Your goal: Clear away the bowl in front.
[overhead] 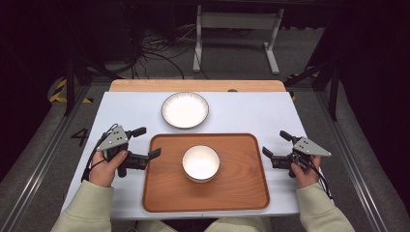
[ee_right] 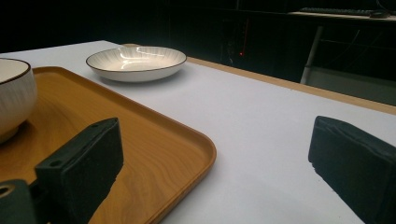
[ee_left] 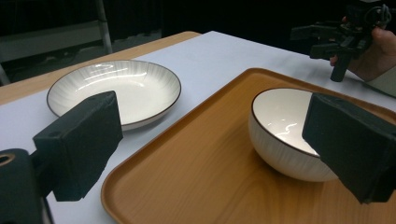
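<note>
A wooden tray [overhead: 159,193] lies on the white table [overhead: 251,116] in front of me. On the tray stands a white bowl [overhead: 200,163], empty, with a dark rim. Beyond the tray, a shallow white plate [overhead: 185,109] rests on the table. My left gripper [overhead: 150,141] is open at the tray's left edge, and its view looks past the jaws at the bowl [ee_left: 285,126] and plate [ee_left: 116,88]. My right gripper [overhead: 273,142] is open just off the tray's right edge, holding nothing. Its view takes in the tray corner [ee_right: 154,140], bowl [ee_right: 14,93] and plate [ee_right: 136,60].
A bare wooden strip [overhead: 193,85] runs along the table's far edge. Beyond it a white desk frame [overhead: 237,29] and cables [overhead: 154,53] stand on the floor. Metal rails [overhead: 43,159] flank the table on both sides.
</note>
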